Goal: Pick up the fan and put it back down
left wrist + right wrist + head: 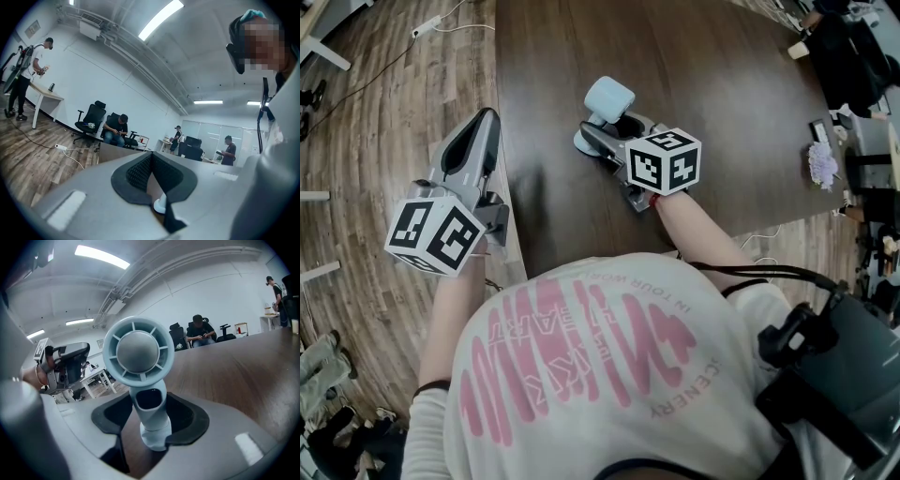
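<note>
Straddling the pale blue plastic fan point(138, 354), upright mid-frame on the dark brown wooden worktop point(243, 373), the right gripper point(152, 412) is holding its jaws wide, not clamping. An off-centre squeeze is threatening to topple the fan. The left gripper point(487, 122) is keeping its jaws together.

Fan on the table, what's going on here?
A person holds a gripper in each hand. The right gripper has its tongs open around the stem of the fan, which stands upright on the table, not lifted. The left gripper, tongs shut and empty, is held off by the table's edge.
</note>
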A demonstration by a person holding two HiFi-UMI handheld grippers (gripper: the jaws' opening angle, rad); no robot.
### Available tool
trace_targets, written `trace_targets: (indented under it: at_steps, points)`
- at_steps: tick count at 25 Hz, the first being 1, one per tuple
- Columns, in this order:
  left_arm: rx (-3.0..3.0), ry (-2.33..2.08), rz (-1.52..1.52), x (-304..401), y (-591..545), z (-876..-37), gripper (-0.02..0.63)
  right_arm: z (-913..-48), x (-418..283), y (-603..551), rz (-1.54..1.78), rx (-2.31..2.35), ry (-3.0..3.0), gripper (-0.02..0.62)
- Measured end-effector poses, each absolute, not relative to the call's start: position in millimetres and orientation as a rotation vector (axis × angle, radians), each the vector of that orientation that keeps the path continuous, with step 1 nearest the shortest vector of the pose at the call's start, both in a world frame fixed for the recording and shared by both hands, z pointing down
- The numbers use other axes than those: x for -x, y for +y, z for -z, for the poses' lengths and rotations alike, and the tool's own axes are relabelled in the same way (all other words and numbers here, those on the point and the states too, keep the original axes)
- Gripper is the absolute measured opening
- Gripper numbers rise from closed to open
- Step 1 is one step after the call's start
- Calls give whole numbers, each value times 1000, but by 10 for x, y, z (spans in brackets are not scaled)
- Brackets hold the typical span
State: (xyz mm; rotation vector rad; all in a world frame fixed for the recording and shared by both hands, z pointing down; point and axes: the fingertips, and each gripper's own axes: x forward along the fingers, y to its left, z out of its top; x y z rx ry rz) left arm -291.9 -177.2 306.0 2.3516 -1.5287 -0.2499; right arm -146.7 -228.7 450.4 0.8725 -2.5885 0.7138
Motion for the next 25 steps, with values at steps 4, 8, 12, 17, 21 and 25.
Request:
trace_targets:
  at_steps: [4,8,12,17,21,25]
  points:
    - [-2355,-1518,242,2926,-1748,-3055,17,-4514,1479,-2251,-696,-875,-2581,233]
    - [-2358,-1516,236,2918,-1762,-3029,17,-4518,1477,-2243,-666,-869,-2573,235]
    - [-2360,-1515,246,2911,-1775,-3033,17,-4527,1479,-2234,-644,-862,-2567,236]
    - [-2355,-1518,253,2906,-1797,-3030,17,-4527,1465,-2235,-644,-862,-2571,238]
    - [-2351,-1513,251,2888,-1824,-3060,18,-4536,1478,-2249,-639,-857,-2575,241]
    - [-2348,-1510,251,2867,-1831,-3084,18,-4559,1514,-2209,-572,-821,-2570,242]
